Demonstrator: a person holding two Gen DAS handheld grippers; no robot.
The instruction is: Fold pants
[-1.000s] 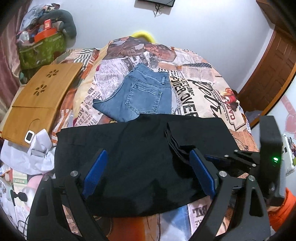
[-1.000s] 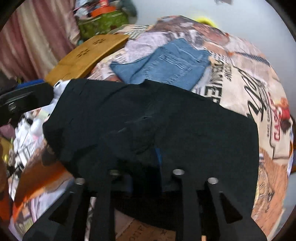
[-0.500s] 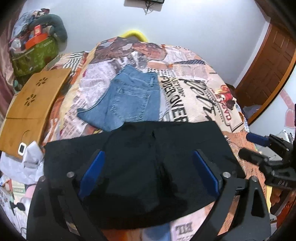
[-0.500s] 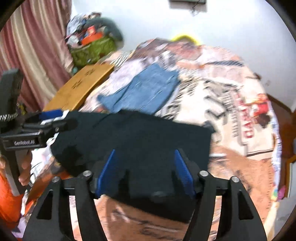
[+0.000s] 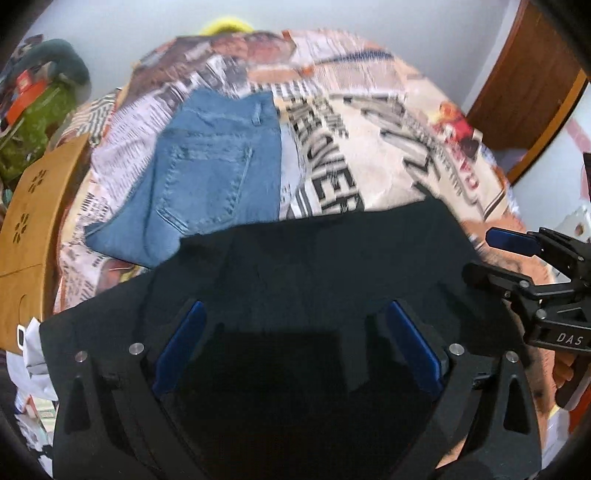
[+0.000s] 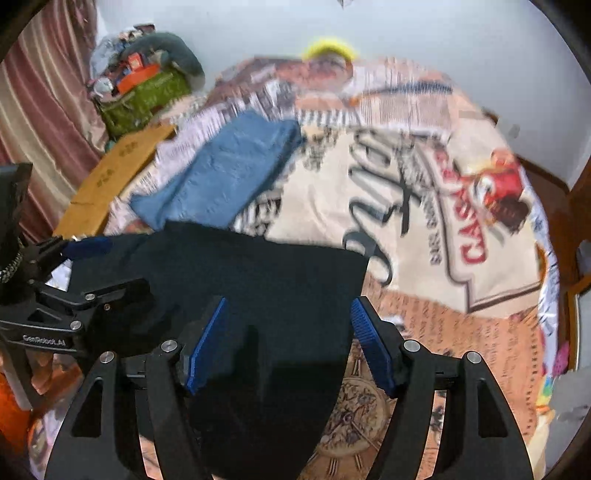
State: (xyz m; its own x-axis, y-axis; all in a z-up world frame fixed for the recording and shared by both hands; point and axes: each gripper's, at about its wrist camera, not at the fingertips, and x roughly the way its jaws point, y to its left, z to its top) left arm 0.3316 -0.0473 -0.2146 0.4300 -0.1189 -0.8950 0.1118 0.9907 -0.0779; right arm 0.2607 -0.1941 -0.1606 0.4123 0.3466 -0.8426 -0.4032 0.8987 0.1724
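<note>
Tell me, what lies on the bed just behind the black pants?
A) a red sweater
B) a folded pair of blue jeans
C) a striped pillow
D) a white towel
B: the blue jeans lie on the printed bedspread just beyond the far edge of the black pants, back pocket showing.

Both wrist views close above bed [image 5: 388, 155], angled steeply down; shared: black pants [image 5: 314, 258], jeans [image 6: 229, 177]

White wall [image 5: 332, 14], wooden door [image 5: 524, 81], striped curtain [image 6: 40, 110].
</note>
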